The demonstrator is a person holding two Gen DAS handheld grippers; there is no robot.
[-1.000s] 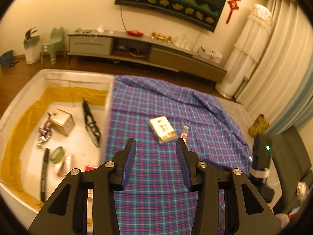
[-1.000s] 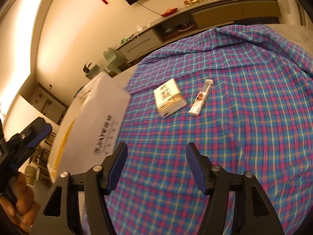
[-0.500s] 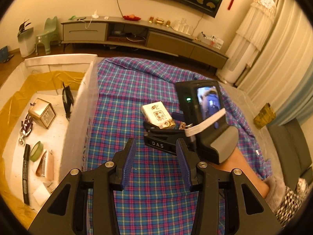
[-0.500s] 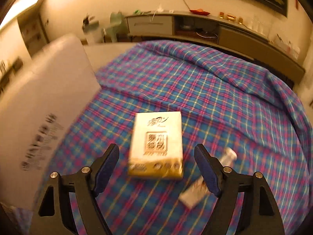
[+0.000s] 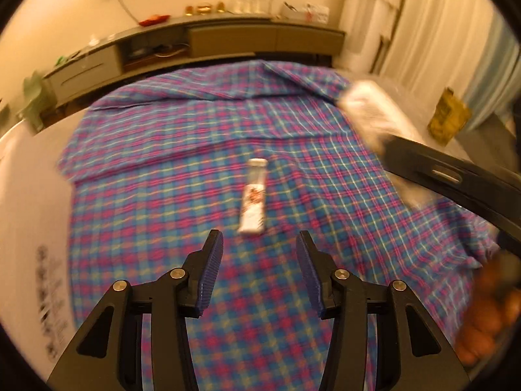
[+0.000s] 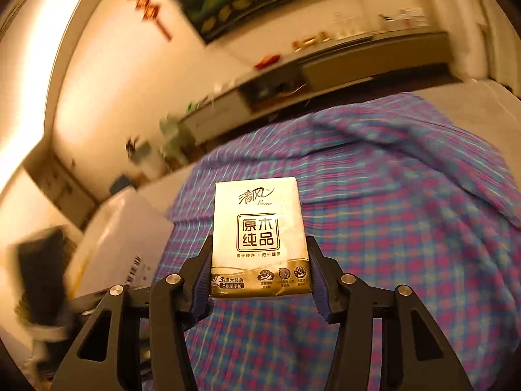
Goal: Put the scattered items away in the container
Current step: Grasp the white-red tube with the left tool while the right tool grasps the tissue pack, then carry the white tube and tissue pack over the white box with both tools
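Closing on tissue pack (image 6: pixel 259 238), right tool (image 6: pixel 259 268) raised off cloth (image 6: pixel 407 244) for carry to box (image 6: pixel 120 238). Left tool (image 5: pixel 259 265) opening, empty; tube (image 5: pixel 254 197) lined up just ahead.

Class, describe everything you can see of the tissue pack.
The tissue pack is a flat, glossy cream packet with a gold band at its near end and dark printed characters in a square frame. It is held off the plaid cloth, face up, between the right tongs, whose closing pads press its near sides.
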